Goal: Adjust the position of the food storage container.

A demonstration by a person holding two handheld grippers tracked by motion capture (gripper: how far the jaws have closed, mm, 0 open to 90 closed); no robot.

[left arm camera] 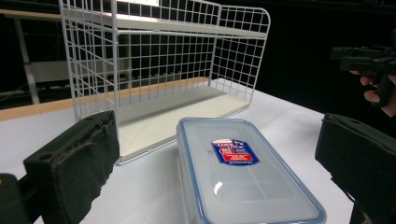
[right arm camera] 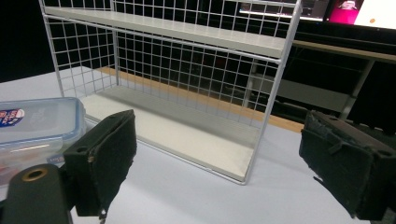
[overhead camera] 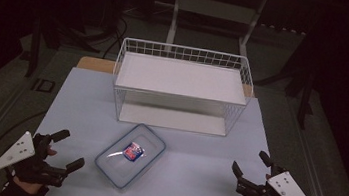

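A dark room surrounds a pale bench point(overhead camera: 204, 167), its near half lit and carrying two things. At the back stands a white wire rack point(overhead camera: 182, 86) with two flat shelves, both bare, its open front turned toward us — a placement that, we judge, leaves either shelf reachable from the near side. Just in front of it, apart from its lower shelf, lies a clear lidded box point(overhead camera: 130, 154) with a blue seal rim, set askew to the bench edge. A red-and-blue label sits on its lid; through the lid we see nothing but glare, so we cannot tell whether anything is inside.

The left tongs point(overhead camera: 69, 149) rest low at the near left corner, the right tongs point(overhead camera: 251, 161) at the near right — both spread wide and holding nothing. In the left gripper view the box point(left arm camera: 243, 175) lies between and beyond the two pads, untouched; in the right gripper view the rack point(right arm camera: 177, 88) stands ahead. We read this as a starting stance, with the box centred between the hands for an approach from either side.
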